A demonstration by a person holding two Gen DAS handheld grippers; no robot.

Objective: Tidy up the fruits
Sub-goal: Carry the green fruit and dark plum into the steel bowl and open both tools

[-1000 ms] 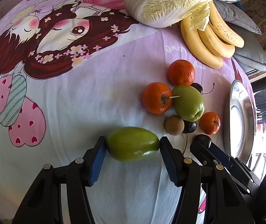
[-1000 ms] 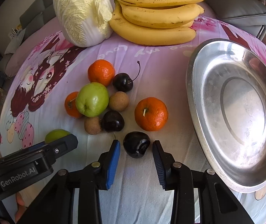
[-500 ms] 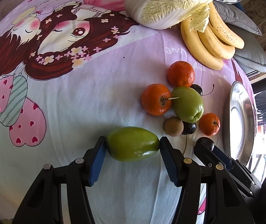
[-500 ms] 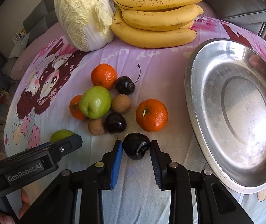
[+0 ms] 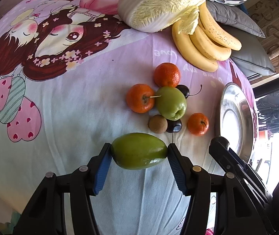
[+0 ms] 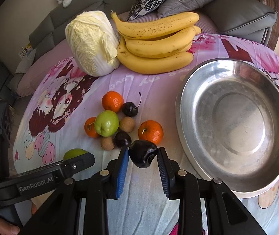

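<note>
My left gripper (image 5: 139,151) is shut on a long green fruit (image 5: 139,150), held just above the cloth. My right gripper (image 6: 143,153) is shut on a dark cherry (image 6: 143,153), lifted above the cloth left of the steel bowl (image 6: 235,90). A cluster remains on the cloth: three oranges (image 6: 150,131), a green apple (image 6: 106,123), two dark cherries (image 6: 122,139) and two brown longans (image 6: 127,124). The cluster also shows in the left wrist view, with the green apple (image 5: 170,102) at its middle. The bowl (image 5: 235,117) holds nothing.
A bunch of bananas (image 6: 155,43) and a napa cabbage (image 6: 92,43) lie at the back of the cartoon-print cloth. Grey cushions (image 6: 237,13) sit behind them. The left gripper's body (image 6: 37,178) shows at the lower left of the right wrist view.
My right gripper closed on the dark cherry and lifted it off the cloth. My left gripper still holds the green fruit and rose slightly.
</note>
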